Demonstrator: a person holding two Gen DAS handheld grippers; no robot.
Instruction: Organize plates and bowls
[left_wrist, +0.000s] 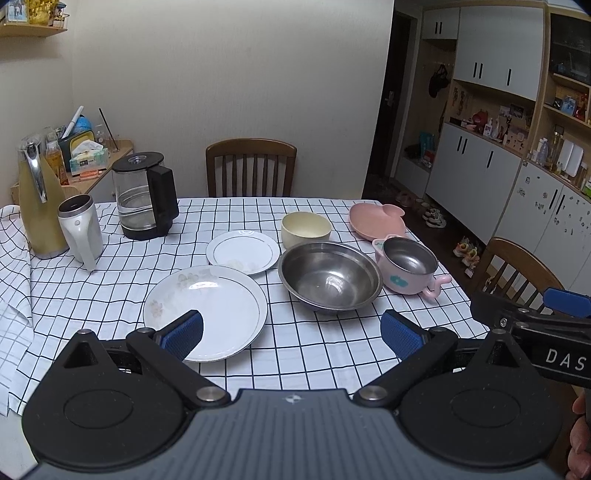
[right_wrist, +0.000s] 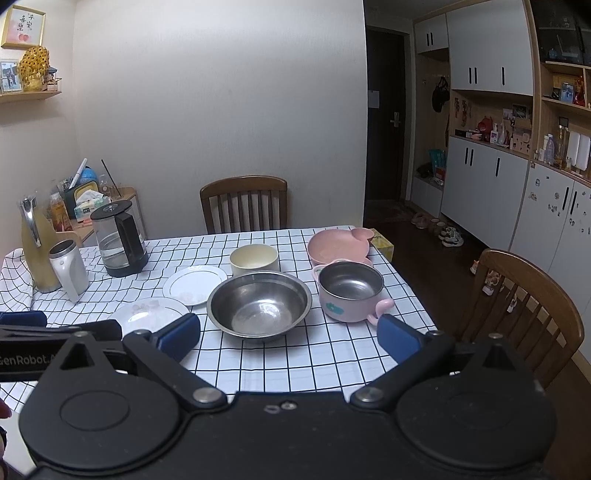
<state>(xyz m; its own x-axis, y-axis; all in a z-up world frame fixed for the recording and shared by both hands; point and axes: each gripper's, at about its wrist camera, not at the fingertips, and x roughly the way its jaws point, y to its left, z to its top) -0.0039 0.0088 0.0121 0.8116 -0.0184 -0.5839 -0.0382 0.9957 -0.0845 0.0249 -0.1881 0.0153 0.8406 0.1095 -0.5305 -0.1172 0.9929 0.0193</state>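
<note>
On the checked tablecloth (left_wrist: 314, 354) lie a large white plate (left_wrist: 221, 306), a small white plate (left_wrist: 242, 251), a cream bowl (left_wrist: 306, 229), a large steel bowl (left_wrist: 330, 277), a pink steel-lined bowl with a handle (left_wrist: 408, 269) and a pink eared plate (left_wrist: 373, 219). My left gripper (left_wrist: 291, 332) is open and empty above the table's near edge, its left pad over the large plate. My right gripper (right_wrist: 288, 336) is open and empty, in front of the steel bowl (right_wrist: 258, 302) and the pink bowl (right_wrist: 349, 291). The right gripper also shows in the left wrist view (left_wrist: 535, 314).
A glass kettle (left_wrist: 142, 195), a white mug (left_wrist: 79, 229) and a yellow jug (left_wrist: 37, 206) stand at the table's left. Wooden chairs stand at the far side (left_wrist: 251, 166) and at the right (right_wrist: 524, 306). A yellow box (right_wrist: 382, 243) sits behind the pink plate.
</note>
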